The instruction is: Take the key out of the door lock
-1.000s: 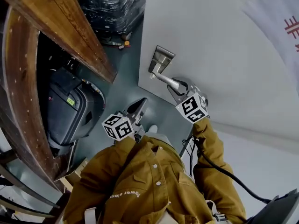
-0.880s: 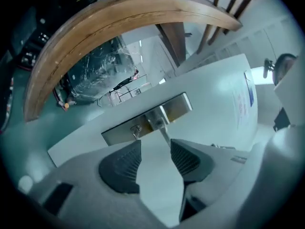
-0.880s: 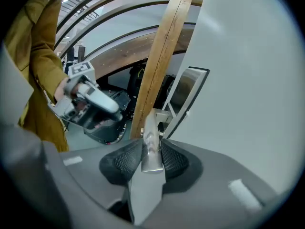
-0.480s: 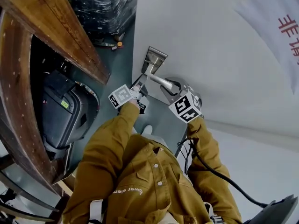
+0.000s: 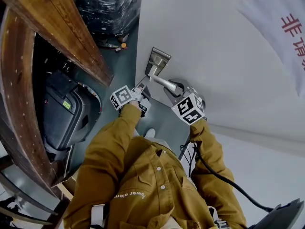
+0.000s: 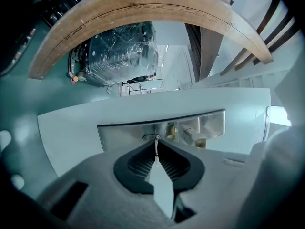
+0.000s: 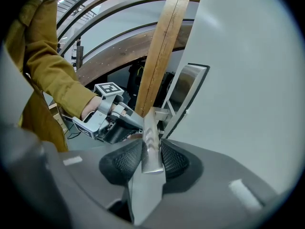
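On the white door a brushed-metal lock plate carries a lever handle. My left gripper is up against the plate below the handle. In the left gripper view a thin key, seen edge-on, sticks out of the lock plate. The left gripper has its jaws closing, and their dark pad tips pinch the key. My right gripper is shut on the door handle, whose end lies between the ribbed pads. It holds the lever's outer end, right gripper.
A curved wooden rail runs along the left. A black plastic-wrapped bundle lies beyond it, and a dark case stands on the floor below. A black cable trails from my right arm. A sheet with red print hangs on the door.
My left gripper has risen from near my chest up to the lock plate and now grips the key. The right gripper has stayed on the handle.
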`<state>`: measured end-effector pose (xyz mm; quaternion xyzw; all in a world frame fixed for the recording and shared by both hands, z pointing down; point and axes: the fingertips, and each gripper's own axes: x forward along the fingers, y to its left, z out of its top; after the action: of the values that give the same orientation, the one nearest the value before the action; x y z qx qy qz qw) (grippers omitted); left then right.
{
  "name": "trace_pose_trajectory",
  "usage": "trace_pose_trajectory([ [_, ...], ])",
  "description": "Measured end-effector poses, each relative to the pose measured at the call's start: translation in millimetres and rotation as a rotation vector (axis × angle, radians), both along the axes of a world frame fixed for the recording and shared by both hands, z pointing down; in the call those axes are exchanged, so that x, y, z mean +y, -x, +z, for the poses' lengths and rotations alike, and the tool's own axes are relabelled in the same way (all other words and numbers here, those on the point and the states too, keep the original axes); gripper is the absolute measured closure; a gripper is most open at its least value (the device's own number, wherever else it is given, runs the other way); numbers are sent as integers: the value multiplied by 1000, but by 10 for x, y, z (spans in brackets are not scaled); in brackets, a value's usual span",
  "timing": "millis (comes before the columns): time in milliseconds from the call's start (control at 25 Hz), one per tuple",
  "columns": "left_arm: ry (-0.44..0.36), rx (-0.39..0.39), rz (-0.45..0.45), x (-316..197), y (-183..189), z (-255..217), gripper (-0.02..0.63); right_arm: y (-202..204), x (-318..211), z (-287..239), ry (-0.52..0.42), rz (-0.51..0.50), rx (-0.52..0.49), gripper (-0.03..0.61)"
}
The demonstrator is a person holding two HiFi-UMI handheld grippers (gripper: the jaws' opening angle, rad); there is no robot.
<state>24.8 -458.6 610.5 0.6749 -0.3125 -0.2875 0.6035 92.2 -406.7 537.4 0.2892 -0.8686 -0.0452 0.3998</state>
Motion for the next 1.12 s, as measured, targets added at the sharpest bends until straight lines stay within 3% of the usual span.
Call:
trace_pose_trajectory([
  [120,-17,3,18,266,77,-96,592,1,16,3,-17,4,12,448],
  [240,-63,154,17,596,96,-503,592,2,15,-5,-25,9,6,449],
  [280,-59,122,12,707,167,-545,591,12,16,-6,-25,9,3,449],
  [400,-94,-218,6,1026,489,-524,591,32,22,0,-29,16,-6,448],
  [520,-313,-447,1,1208,569,-1050,591,24,38,-50,-49,59,-64,437],
  [640,-513,-714,2,1293,581,-1595,591,-27,145,-325,-92,131,-245,443],
  [720,-623,-842,6,1334,533,-1901,591,-83,304,-686,-173,154,-402,451],
  [800,-727,-940,9,1389,443,-2162,591,-155,535,-1129,-260,186,-581,502],
  [840,-771,-979,11,1426,389,-2258,591,-199,676,-1292,-275,214,-654,564],
  [880,-807,-1015,14,1470,332,-2322,590,-243,825,-1376,-270,243,-698,572],
  [1000,-866,-1062,34,1608,148,-2342,589,-316,1168,-1340,-258,322,-719,572],
  [1120,-861,-1017,43,1673,-43,-2296,589,-358,1309,-1187,-241,387,-729,574],
])
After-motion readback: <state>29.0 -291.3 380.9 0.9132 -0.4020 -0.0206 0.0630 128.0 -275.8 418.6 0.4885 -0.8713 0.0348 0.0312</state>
